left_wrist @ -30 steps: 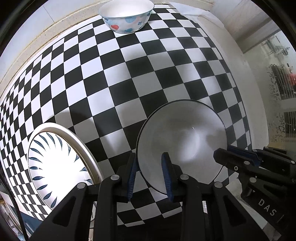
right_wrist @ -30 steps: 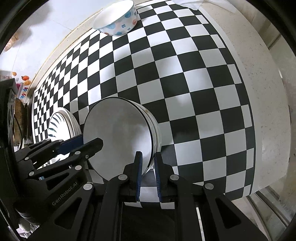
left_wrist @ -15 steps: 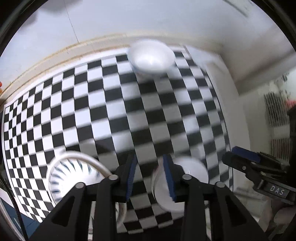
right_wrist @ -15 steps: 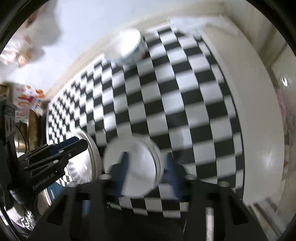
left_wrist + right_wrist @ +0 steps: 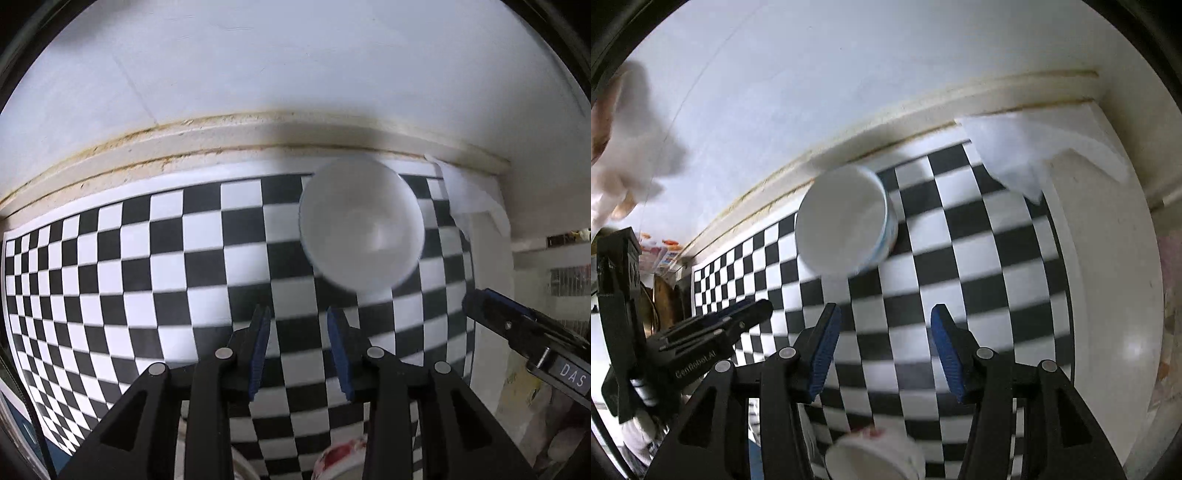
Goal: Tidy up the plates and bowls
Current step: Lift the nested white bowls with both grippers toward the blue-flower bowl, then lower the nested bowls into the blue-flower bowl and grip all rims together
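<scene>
While both grippers' jaws gape empty, the round white ceramic bowl [image 5: 360, 229] sits unstacked on the checkered tabletop [image 5: 147, 258]; sorting looks unfinished.

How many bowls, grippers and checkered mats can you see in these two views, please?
Bowls: 2, the far bowl and the near bowl
Grippers: 2, the left gripper and the right gripper, both with jaws open
Checkered mat: 1
Total: 5
</scene>
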{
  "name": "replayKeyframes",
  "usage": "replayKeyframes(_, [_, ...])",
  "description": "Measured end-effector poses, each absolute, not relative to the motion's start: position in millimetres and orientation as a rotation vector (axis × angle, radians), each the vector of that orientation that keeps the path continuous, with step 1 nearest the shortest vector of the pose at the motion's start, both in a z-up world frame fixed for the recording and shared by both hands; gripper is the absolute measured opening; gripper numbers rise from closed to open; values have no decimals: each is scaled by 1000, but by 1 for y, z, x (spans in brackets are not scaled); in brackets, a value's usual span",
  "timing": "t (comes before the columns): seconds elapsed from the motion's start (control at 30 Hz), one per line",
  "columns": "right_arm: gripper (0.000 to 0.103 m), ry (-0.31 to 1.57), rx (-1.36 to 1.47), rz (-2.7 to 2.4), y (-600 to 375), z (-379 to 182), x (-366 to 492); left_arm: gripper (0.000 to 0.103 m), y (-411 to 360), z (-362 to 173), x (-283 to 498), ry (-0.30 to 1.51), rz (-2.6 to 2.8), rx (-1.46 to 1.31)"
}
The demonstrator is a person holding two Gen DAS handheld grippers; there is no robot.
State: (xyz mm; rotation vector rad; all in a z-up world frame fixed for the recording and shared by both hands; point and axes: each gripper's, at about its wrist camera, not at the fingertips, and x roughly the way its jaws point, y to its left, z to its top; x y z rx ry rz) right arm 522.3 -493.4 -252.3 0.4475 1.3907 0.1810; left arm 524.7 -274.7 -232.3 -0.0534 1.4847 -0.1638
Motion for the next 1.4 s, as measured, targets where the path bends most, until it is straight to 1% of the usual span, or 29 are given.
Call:
replayKeyframes(0.23, [54,1445,411,188,-481,-280,570,30,-283,-259,556,1527,-144,-51])
replayKeyframes(0.7, [54,1522,407,164,-476,-331,616,30,-296,-310,592,1615,-179,-47])
replayKeyframes(0.73, [54,1526,411,163,-476,-334,617,29,-297,-312,593,1616,-183,-42])
replayKeyframes(0.8, [52,1533,419,157,-477,-340,619,25,-299,-315,596,1612,-190,-31])
replayKeyframes(0.83, [47,1537,419,156,-477,-342,620,24,-298,-314,595,1610,-200,-34])
replayKeyframes(0.87, [37,1546,416,157,-476,-345,621,23,-298,-315,595,1607,-206,-38])
replayKeyframes(0.97, [24,1562,427,163,-473,-353,621,19,-301,-316,594,1606,-215,-35])
replayKeyframes(1.03, [16,1564,429,168,-472,-356,620,19,-304,-316,593,1602,-222,-31])
replayKeyframes(1.07, [14,1561,434,171,-472,-356,619,19,-306,-316,593,1600,-225,-30])
replayKeyframes(1.17, [14,1556,418,167,-470,-355,618,17,-302,-313,589,1589,-240,-35])
replayKeyframes(1.4, [13,1557,408,168,-466,-355,616,17,-306,-309,589,1578,-243,-53])
